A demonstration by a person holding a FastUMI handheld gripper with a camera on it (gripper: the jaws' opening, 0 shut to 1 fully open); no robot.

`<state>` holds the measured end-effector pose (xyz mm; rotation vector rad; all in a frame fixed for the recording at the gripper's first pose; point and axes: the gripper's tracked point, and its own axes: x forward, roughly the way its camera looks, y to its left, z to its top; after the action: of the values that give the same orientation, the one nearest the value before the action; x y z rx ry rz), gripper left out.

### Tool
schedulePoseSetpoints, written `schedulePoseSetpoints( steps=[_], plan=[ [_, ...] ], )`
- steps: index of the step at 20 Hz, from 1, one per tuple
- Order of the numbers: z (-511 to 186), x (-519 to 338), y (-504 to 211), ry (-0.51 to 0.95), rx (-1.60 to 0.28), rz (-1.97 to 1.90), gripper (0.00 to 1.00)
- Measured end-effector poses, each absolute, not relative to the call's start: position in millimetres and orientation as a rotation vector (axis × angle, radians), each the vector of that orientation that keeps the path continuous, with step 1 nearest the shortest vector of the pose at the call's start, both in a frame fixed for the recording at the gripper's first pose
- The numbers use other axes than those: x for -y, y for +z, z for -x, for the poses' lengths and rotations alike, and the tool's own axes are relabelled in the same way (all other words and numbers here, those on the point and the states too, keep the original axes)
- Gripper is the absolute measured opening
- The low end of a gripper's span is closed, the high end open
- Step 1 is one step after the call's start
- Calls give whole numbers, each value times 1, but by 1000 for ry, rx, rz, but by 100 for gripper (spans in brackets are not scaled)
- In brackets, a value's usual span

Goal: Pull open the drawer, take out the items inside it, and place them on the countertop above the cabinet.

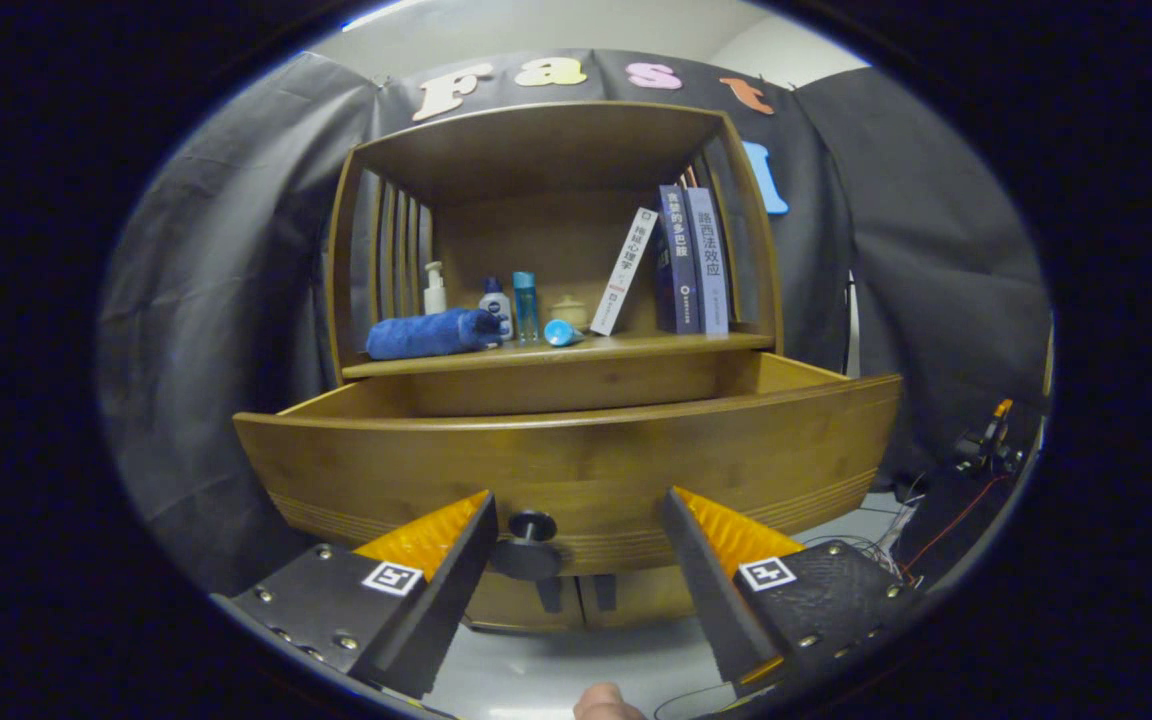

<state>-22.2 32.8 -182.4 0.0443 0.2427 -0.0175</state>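
Spread wide apart, the fingers of my gripper (576, 520) grip nothing; the drawer's dark round knob (530, 543) sits between them, closer to the left finger and touching neither. That knob belongs to the wooden drawer (576, 460), which stands pulled out toward me from the cabinet (546, 260); its inside is hidden behind the front panel. On the tabletop (636, 347) above it lie a rolled blue towel (431, 333), a white pump bottle (434, 288), two more small bottles, a blue cup (561, 333) on its side, one leaning white book (623, 272) and two upright dark books (691, 262).
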Motion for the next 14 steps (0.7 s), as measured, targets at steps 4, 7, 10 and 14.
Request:
schedulePoseSetpoints(
  steps=[4, 7, 10, 14],
  plan=[
    [7, -39, -192, -20, -264, -58, 99],
    [6, -42, -190, -19, -242, -65, 98],
    [1, -44, -192, -5, -252, -71, 98],
    [-12, -43, -191, 11, -258, -133, 98]
  ],
)
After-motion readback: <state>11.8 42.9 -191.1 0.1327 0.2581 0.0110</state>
